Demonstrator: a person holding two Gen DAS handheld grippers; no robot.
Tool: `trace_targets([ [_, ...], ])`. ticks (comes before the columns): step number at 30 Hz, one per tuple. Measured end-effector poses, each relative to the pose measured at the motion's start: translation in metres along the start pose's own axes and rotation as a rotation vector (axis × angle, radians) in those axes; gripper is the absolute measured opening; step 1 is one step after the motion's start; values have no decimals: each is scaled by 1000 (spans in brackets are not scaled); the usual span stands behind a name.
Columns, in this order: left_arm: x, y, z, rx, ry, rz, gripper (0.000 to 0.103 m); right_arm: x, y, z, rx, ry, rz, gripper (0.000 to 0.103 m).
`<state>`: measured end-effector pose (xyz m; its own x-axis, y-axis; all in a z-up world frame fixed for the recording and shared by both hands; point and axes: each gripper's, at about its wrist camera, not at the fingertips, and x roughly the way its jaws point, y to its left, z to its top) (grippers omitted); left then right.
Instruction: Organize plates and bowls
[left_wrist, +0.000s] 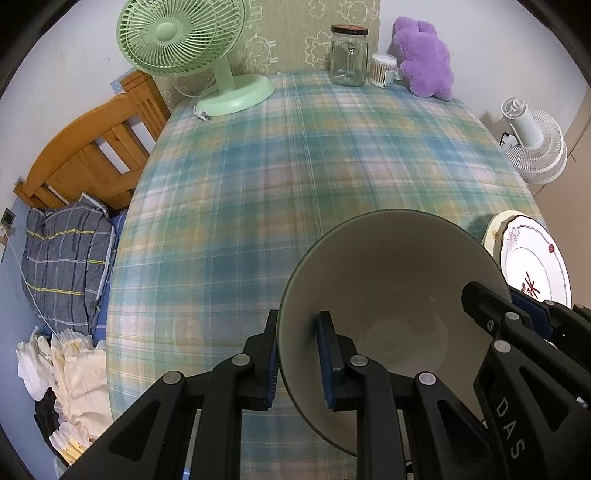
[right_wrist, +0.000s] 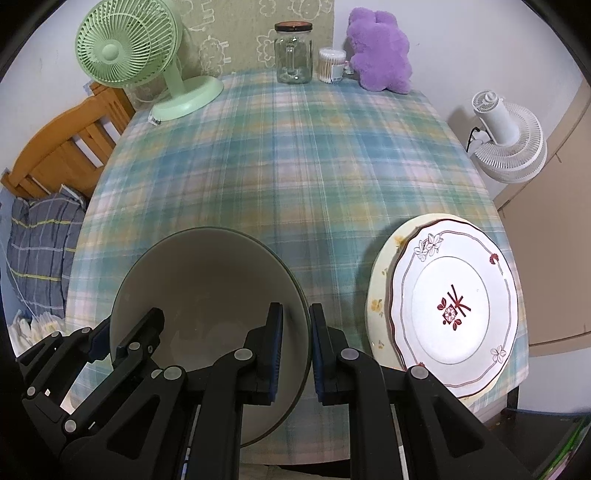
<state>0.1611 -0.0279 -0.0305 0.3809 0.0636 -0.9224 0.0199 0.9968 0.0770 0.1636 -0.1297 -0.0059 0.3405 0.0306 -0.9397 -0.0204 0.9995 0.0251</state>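
Note:
A large grey-green bowl (left_wrist: 399, 280) (right_wrist: 207, 280) hangs over the near part of the plaid table, held by both grippers at opposite rims. My left gripper (left_wrist: 297, 354) is shut on the bowl's left rim, one pad inside and one outside. My right gripper (right_wrist: 297, 350) is shut on its right rim in the same way. The right gripper (left_wrist: 517, 314) also shows in the left wrist view, and the left gripper (right_wrist: 122, 332) in the right wrist view. A white plate with red flowers (right_wrist: 454, 306) (left_wrist: 535, 266) lies on a cream plate (right_wrist: 380, 295) at the near right.
On the plaid tablecloth (right_wrist: 288, 162), along the far edge, stand a green fan (right_wrist: 147, 62), a glass jar (right_wrist: 293, 51), a tub of cotton swabs (right_wrist: 330, 64) and a purple plush toy (right_wrist: 380, 51). A white fan (right_wrist: 506, 136) stands off the right side; a wooden bed frame (left_wrist: 92, 155) lies left.

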Motion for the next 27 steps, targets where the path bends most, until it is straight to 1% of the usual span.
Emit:
trace_targets([
  [6,8,-2,1,-5,17,-11,16,7,-1,2,-6,9,-9,18],
  [13,10,-1,1,-9,17,-14,16,11,-1,3,-3,9,-16,18],
  [14,11,-2,1,-12,17,-23,17,11,0,3,-2,9,-17,17],
  [15,11,-1,1,-12,15,-26,23,11,0,3,-1,8,-17,17],
  [16,11,-1,2,-13,12,-35,25,11,0,3,0,7,-15,17],
  [18,8,-1,2,-15,6,-46,33,11,0,3,1,5,-11,18],
  [21,5,-2,0,2,0,-54,41,7,-1,2,-10,-10,-18,18],
  [23,2,-2,-2,7,-3,-66,43,5,-2,1,-10,-11,-22,18],
  [24,0,-1,-2,6,-5,-72,49,4,-4,0,-7,-9,-17,18],
  [25,-1,0,-3,4,-8,-77,53,2,-5,-1,-4,-9,-12,19],
  [26,-3,1,-5,1,-12,-81,60,1,-7,-2,1,-7,-7,23],
  [27,-5,2,-6,-1,-18,-86,63,0,-8,-3,3,-5,-8,27],
])
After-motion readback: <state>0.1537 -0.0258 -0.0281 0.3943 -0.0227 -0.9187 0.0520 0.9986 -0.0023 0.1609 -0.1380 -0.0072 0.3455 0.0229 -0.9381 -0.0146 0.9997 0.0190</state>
